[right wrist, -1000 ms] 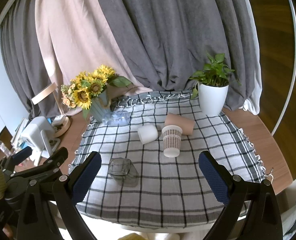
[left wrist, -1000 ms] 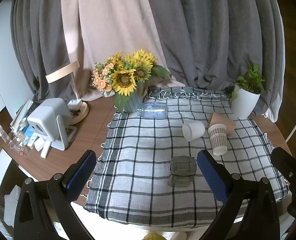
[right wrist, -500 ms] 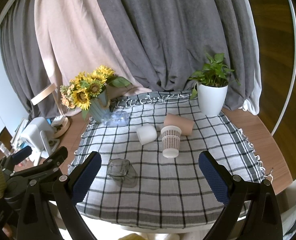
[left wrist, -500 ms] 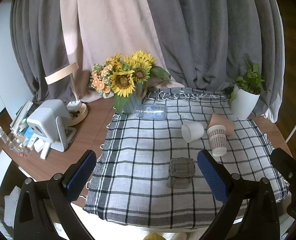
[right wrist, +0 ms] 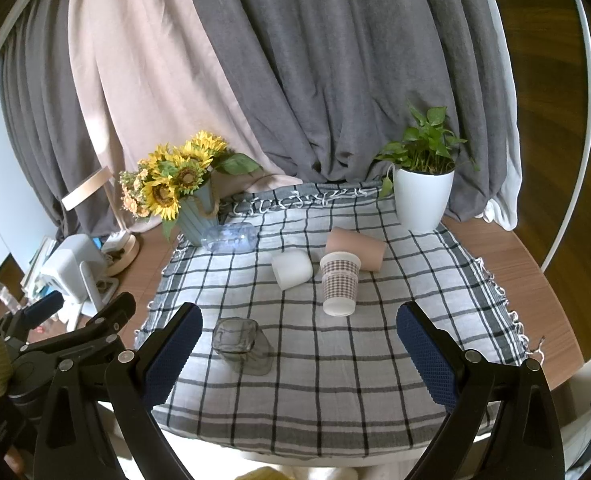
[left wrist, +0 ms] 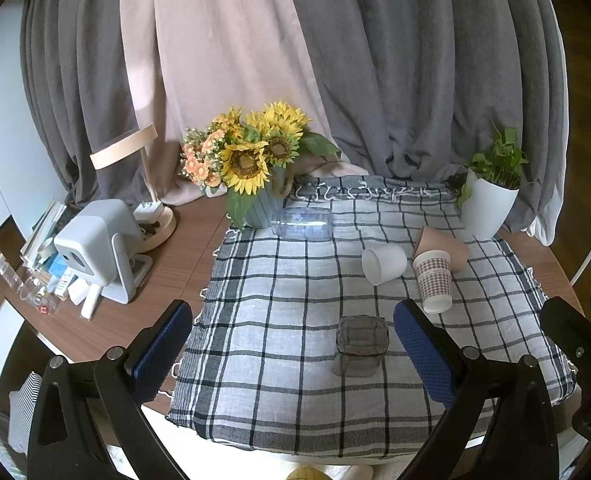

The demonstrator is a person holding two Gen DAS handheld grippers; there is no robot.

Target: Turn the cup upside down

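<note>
Several cups sit on a checked cloth (left wrist: 279, 320) (right wrist: 375, 360). A smoky glass cup (left wrist: 361, 346) (right wrist: 242, 345) stands near the front. A checked paper cup (left wrist: 434, 281) (right wrist: 338, 282) stands upright. A white cup (left wrist: 383, 264) (right wrist: 292, 269) and a pink cup (left wrist: 441, 244) (right wrist: 357, 249) lie on their sides. A clear cup (left wrist: 302, 222) (right wrist: 229, 237) lies by the vase. My left gripper (left wrist: 293, 354) is open and empty, above the front edge. My right gripper (right wrist: 299, 354) is open and empty, in front of the cups.
A sunflower vase (left wrist: 261, 196) (right wrist: 195, 216) stands at the cloth's back left. A white plant pot (left wrist: 487, 208) (right wrist: 422, 200) stands at the back right. A white device (left wrist: 95, 248) and a lamp base (left wrist: 155, 224) sit on the wooden table at left. Curtains hang behind.
Both views have shifted only slightly; the cups sit a little higher in the frames. Both grippers stay open.
</note>
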